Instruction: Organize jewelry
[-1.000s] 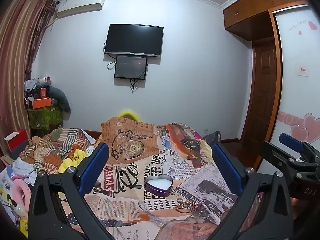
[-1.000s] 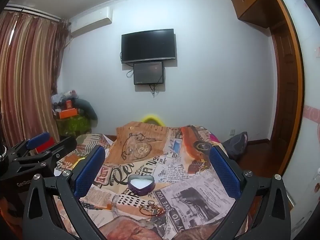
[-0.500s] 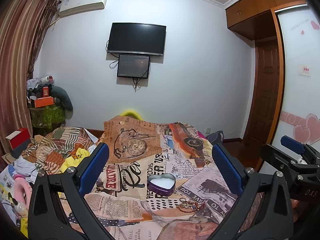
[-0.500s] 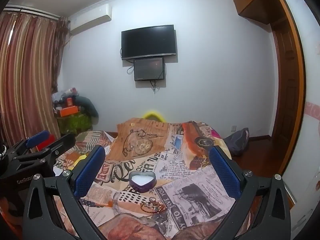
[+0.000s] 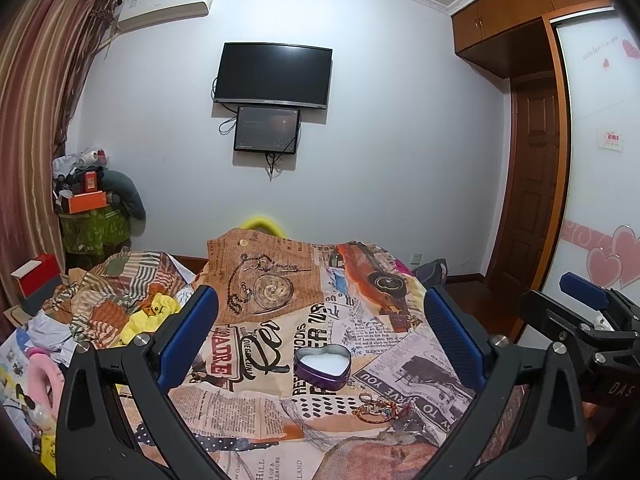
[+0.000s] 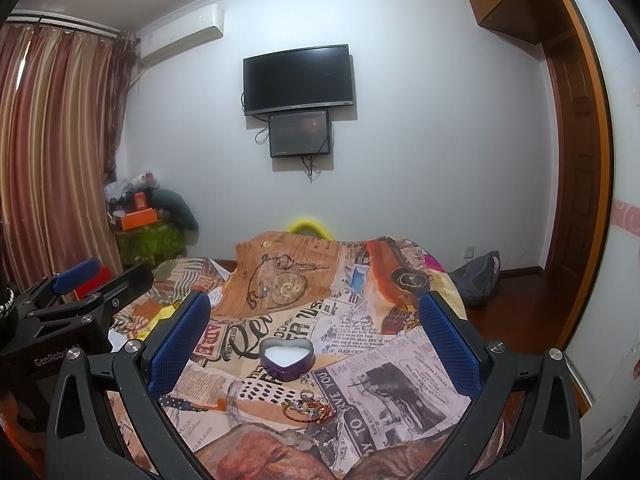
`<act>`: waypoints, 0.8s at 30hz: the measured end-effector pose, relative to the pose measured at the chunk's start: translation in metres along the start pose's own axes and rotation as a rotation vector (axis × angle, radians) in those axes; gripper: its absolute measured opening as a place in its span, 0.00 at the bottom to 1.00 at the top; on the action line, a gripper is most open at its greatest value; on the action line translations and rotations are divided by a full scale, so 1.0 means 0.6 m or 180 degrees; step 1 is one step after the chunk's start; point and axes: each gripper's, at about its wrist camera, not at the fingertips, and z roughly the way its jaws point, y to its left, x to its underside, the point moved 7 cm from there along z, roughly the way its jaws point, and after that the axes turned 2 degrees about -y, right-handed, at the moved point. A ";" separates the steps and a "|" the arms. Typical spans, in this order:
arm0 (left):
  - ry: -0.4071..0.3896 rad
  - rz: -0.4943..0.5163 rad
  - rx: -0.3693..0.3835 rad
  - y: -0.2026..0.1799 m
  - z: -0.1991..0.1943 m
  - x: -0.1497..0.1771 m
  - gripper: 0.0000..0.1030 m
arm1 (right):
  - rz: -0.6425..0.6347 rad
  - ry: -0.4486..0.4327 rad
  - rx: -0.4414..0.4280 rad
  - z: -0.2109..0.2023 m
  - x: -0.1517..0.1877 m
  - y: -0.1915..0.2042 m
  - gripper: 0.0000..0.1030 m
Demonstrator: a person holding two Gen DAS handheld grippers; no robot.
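Observation:
A purple heart-shaped tin point(image 5: 322, 366) with a white lining lies open on the newspaper-print bedspread point(image 5: 256, 396); it also shows in the right wrist view point(image 6: 286, 357). Just in front of it lies a small pile of jewelry point(image 5: 377, 405): bracelets and rings, also seen in the right wrist view point(image 6: 309, 405). My left gripper point(image 5: 320, 332) is open and empty, held above the bed short of the tin. My right gripper point(image 6: 314, 330) is open and empty, likewise above the tin and the pile. Each gripper shows at the edge of the other's view.
Crumpled clothes and a striped blanket point(image 5: 116, 292) lie on the bed's left side. A TV point(image 5: 273, 76) and a smaller screen hang on the far wall. A wooden door point(image 5: 532, 184) and wardrobe stand at the right. A dark bag point(image 6: 480, 276) lies on the floor.
Both cameras have tipped slightly, so the tin and the jewelry sit a little differently in frame. Both grippers stay open and empty.

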 end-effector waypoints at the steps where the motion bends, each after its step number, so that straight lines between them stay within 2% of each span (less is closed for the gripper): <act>1: 0.0003 -0.0002 0.0001 0.001 0.000 0.000 1.00 | 0.0001 -0.0001 0.0001 0.000 0.003 0.000 1.00; 24: 0.0039 -0.0014 -0.0012 0.001 0.007 0.001 1.00 | -0.0001 0.0011 -0.0012 0.000 -0.002 0.000 1.00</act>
